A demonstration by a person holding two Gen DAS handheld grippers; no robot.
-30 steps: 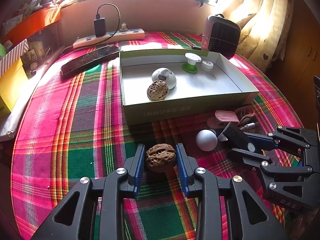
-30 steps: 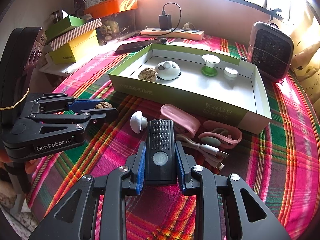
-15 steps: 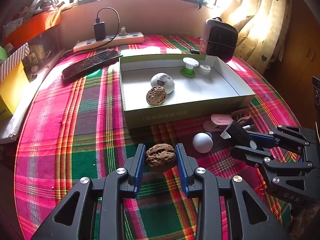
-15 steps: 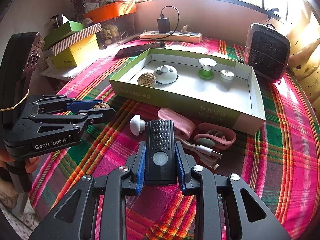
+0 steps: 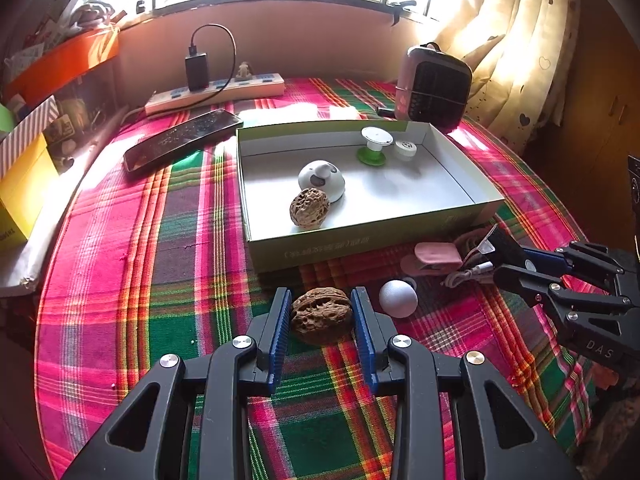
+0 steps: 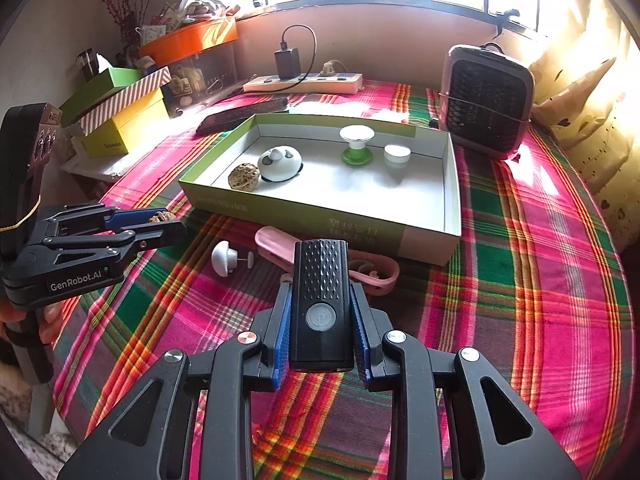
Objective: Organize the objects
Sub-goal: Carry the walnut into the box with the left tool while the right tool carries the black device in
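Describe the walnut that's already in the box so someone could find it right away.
Find the shallow green box on the plaid tablecloth. In its near left corner lies a brown, wrinkled walnut, beside a white rounded gadget. A second walnut sits outside the box, gripped by the left gripper.

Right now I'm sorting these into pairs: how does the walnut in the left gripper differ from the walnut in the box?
The held walnut is clamped between the left gripper fingers, outside the box; the boxed walnut lies loose on the box floor.
The held walnut lies with its long side across; the boxed walnut stands more on end, beside a white rounded gadget.
Both are brown, wrinkled and look similar in size.
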